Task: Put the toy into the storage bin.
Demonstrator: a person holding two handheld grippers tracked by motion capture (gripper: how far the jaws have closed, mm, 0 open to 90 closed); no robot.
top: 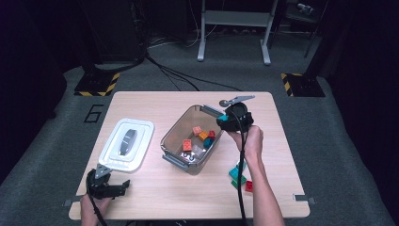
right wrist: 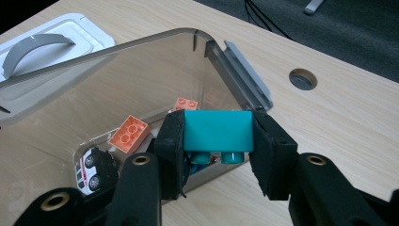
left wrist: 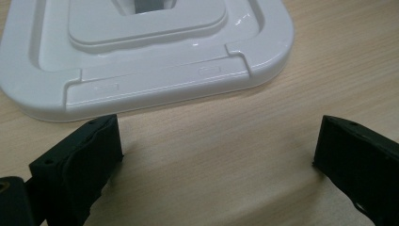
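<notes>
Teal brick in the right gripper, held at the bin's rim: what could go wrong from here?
1. The right gripper holds the teal brick over the clear bin's near wall, studs down; released now, it might clip the rim and bounce onto the table.
2. The gripper itself could knock the bin's grey latch when moving inward.
</notes>
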